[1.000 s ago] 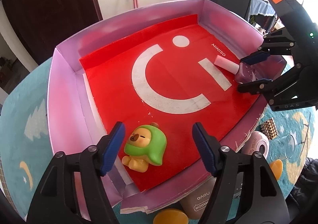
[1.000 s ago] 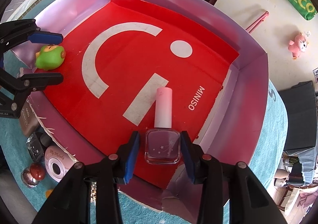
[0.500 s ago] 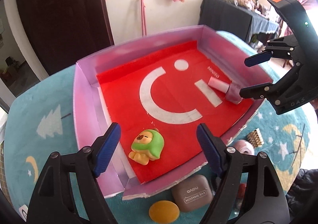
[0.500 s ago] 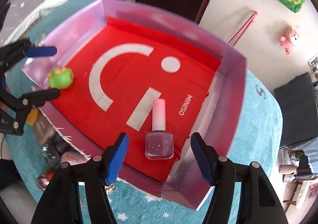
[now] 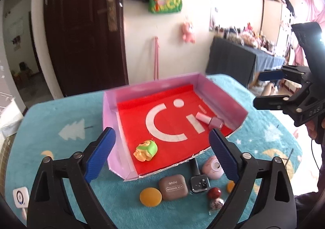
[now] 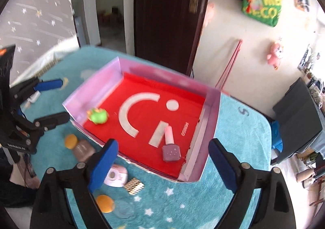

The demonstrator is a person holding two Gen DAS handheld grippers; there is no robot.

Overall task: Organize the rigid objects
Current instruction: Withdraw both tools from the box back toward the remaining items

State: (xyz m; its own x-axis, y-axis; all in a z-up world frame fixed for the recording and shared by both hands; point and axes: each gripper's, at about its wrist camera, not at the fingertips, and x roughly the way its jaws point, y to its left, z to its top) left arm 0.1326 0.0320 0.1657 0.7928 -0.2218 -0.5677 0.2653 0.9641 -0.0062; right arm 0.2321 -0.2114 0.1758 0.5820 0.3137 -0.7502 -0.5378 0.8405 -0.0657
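A pink-walled box with a red floor (image 5: pixel 172 94) (image 6: pixel 211 111) stands on the teal mat. A green and yellow toy figure (image 5: pixel 146 149) (image 6: pixel 98 115) lies in its near left corner. A pink nail polish bottle (image 5: pixel 209 120) (image 6: pixel 170 145) lies in its right part. My left gripper (image 5: pixel 162 155) is open and empty, held above the mat in front of the box. My right gripper (image 6: pixel 162 165) is open and empty, raised off the box's right side; it also shows in the left wrist view (image 5: pixel 270 88).
In front of the box lie a brown earbud case (image 5: pixel 173 187), an orange disc (image 5: pixel 150 196), a dark nail polish bottle (image 5: pixel 198 178), a pink round case (image 5: pixel 213 167) (image 6: pixel 115 175), a red bead (image 5: pixel 214 192) and a gold comb clip (image 6: pixel 134 186). A dark door stands behind.
Both grippers have pulled back and up, away from the box. The right gripper opened and left the nail polish bottle lying in the box. The toy stays in its corner.
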